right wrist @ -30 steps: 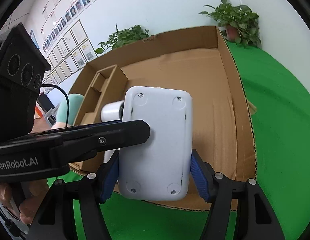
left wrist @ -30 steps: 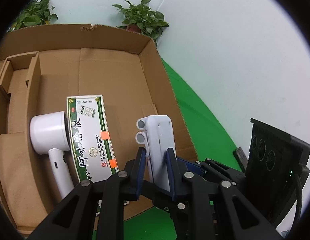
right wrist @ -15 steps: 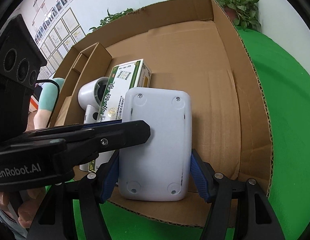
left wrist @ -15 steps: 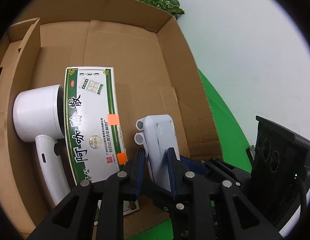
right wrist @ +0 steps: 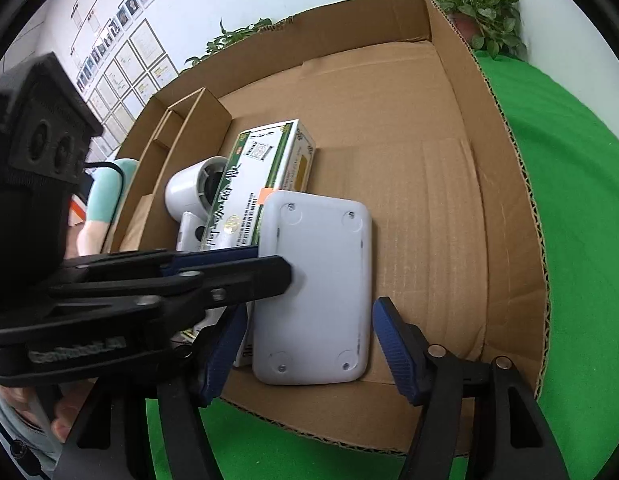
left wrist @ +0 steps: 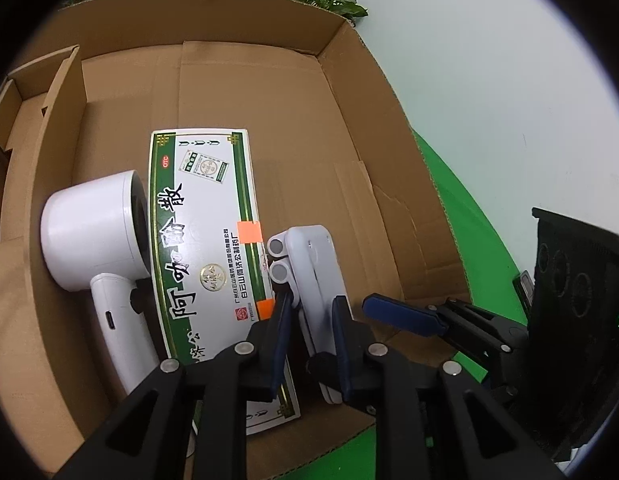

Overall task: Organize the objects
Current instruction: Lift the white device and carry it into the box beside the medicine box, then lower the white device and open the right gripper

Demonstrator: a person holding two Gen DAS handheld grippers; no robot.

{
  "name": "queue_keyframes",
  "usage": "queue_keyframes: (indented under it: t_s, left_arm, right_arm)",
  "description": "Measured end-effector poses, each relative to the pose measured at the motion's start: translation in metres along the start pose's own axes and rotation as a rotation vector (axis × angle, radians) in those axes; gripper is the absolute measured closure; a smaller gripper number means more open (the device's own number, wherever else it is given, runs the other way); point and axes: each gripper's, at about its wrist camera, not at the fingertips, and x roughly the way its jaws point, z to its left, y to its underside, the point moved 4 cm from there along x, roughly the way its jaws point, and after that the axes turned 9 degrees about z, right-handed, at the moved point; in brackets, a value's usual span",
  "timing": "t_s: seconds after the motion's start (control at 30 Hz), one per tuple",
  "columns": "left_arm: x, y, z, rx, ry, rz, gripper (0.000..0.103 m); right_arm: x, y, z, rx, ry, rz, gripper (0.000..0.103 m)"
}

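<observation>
At the bottom of the left wrist view, the left gripper (left wrist: 309, 320) pinches the thin sides of the white device (left wrist: 315, 280). In the right wrist view, the right gripper (right wrist: 309, 340) sits around the device's wide sides, and its jaws are closing a little, with small gaps showing at the pads. The device stands on edge near the front of the cardboard box (left wrist: 349, 80), touching the green medicine box (left wrist: 201, 240). The white hair dryer (left wrist: 93, 232) lies further left. This looks like the putting-down step. Next, both claws should let go and lift out gently.

Both wrist views close, angled down into the cardboard box (left wrist: 237, 80), sharing its floor and contents
</observation>
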Motion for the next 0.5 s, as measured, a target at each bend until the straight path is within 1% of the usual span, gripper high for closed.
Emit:
queue_keyframes:
  t_s: [0.07,0.1,0.13,0.33,0.47,0.5]
  left_arm:
    - [-0.007,0.000,0.001,-0.009,0.012,-0.014,0.078]
    - [-0.011,0.000,0.002,-0.009,0.016,-0.022,0.078]
    - [-0.014,0.000,0.002,-0.008,0.013,-0.028,0.078]
    - [-0.037,0.006,0.010,-0.006,-0.037,-0.092,0.078]
    - [-0.043,0.012,0.025,-0.043,-0.092,-0.098,0.078]
    - [-0.042,0.015,0.028,-0.049,-0.101,-0.096,0.076]
  right_arm:
    - [0.003,-0.001,0.001,0.006,0.016,0.003,0.042]
    - [0.004,-0.002,0.001,0.007,0.022,0.001,0.044]
    - [0.005,-0.003,0.000,0.014,0.026,0.000,0.044]
    - [0.008,-0.005,0.004,0.036,0.069,-0.011,0.042]
    - [0.009,-0.006,0.004,0.049,0.077,-0.006,0.041]
    - [0.010,-0.006,0.004,0.051,0.073,-0.004,0.041]
